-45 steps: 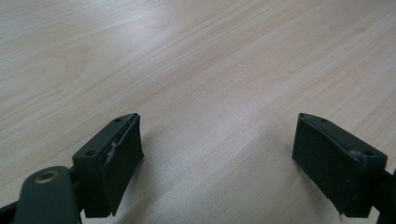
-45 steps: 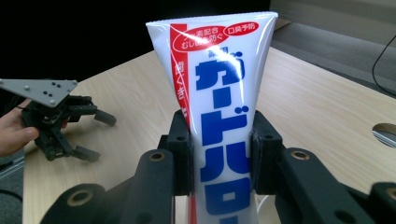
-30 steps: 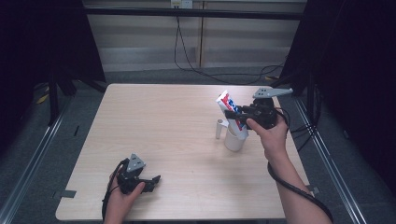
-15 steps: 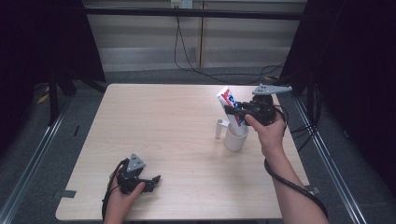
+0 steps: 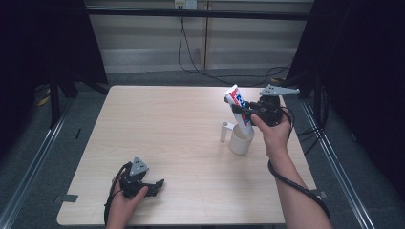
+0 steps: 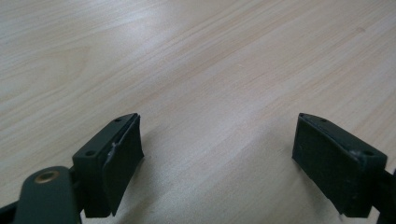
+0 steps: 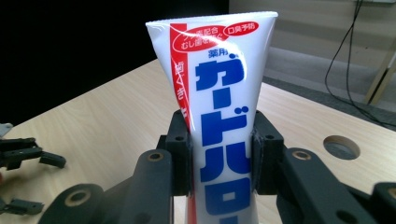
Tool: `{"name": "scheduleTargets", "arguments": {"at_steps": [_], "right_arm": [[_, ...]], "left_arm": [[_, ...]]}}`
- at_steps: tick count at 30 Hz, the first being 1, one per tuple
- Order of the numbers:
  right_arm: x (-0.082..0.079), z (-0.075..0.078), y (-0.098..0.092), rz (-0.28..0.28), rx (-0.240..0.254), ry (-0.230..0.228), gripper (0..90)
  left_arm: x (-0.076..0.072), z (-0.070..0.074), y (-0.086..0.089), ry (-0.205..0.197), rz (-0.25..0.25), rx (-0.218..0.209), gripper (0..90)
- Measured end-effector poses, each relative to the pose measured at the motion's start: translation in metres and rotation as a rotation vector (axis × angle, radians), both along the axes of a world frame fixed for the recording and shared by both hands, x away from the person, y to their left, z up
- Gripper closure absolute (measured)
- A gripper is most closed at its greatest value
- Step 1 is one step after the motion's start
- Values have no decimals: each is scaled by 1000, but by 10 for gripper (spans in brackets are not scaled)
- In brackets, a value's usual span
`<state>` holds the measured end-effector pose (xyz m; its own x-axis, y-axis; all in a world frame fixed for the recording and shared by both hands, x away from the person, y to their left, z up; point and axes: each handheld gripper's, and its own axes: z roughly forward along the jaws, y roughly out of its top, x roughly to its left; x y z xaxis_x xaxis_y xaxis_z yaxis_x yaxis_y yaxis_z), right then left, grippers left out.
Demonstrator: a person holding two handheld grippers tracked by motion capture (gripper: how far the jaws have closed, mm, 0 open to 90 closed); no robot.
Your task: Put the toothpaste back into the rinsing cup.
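We see right gripper (image 7: 219, 154) clamping toothpaste tube (image 7: 219, 93) at mid-body, tube upright above white cup (image 5: 241, 140) on table (image 5: 167, 133). Left gripper (image 6: 217, 163) rests on table, jaws wide, nothing between.

- I am working in what looks like a recording lab or test room, not a home.
- My bench is a bare light-wood table (image 5: 181, 138) standing alone on grey carpet floor (image 5: 57, 129).
- Black curtains (image 5: 43, 38) hang at both sides, closing the spot off like a booth.
- Cables (image 5: 191, 57) trail loose from a wall socket (image 5: 185, 4) down the panelled back wall (image 5: 143, 43).
- Metal rails (image 5: 28, 176) run along the floor beside the table.
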<state>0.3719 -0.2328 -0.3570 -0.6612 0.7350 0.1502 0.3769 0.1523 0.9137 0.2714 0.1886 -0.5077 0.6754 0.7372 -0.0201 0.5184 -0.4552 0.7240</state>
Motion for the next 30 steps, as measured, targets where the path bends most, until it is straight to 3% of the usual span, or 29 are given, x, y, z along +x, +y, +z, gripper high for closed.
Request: {"name": "scheduleTargets", "arguments": {"at_steps": [20,30], "right_arm": [[6,-20,-4,-45,27,2,656],[6,-26,-6,-52,12,1,647]], "left_arm": [[0,0,0,0,-1,1,158],[0,0,0,-1,-6,9,158]]}}
